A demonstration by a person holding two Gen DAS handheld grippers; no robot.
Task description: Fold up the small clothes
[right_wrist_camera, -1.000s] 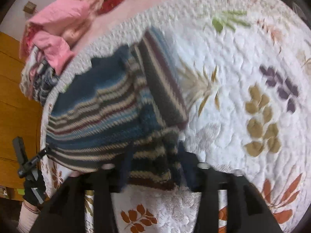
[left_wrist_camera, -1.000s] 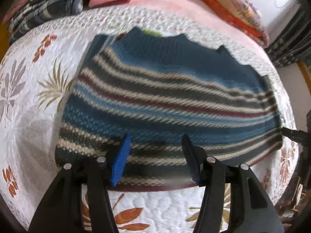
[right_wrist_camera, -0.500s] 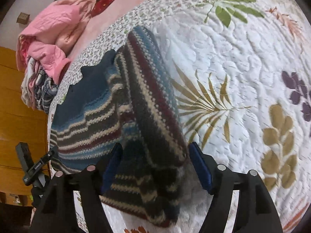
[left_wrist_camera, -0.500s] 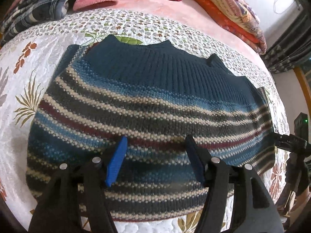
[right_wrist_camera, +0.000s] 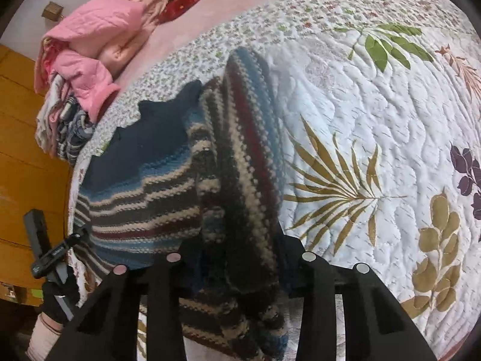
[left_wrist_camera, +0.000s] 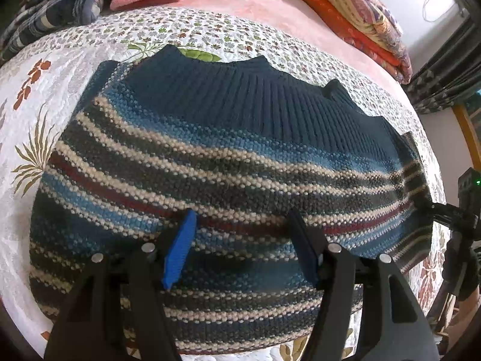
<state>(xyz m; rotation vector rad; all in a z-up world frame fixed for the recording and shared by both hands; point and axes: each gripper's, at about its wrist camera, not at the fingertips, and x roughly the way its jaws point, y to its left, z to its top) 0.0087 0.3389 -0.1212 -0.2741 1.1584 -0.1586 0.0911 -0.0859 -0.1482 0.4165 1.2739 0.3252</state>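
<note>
On the bed quilt [left_wrist_camera: 210, 30]: striped knit sweater [left_wrist_camera: 228, 162], soft, thick, limp.
Left tool [left_wrist_camera: 240, 246] spread above it; right tool [right_wrist_camera: 237, 258] straddles bunched sleeve, closure indeterminate; grip doubled edges.

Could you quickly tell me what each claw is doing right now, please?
Left claw: open, above the striped blue knitted sweater, holding nothing.
Right claw: open, sweater sleeve between its fingers.

A bed with a white flowered quilt [left_wrist_camera: 210, 27] fills the room. Dark curtains [left_wrist_camera: 445, 84] hang at the right, and wooden panels [right_wrist_camera: 21, 165] stand left.
</note>
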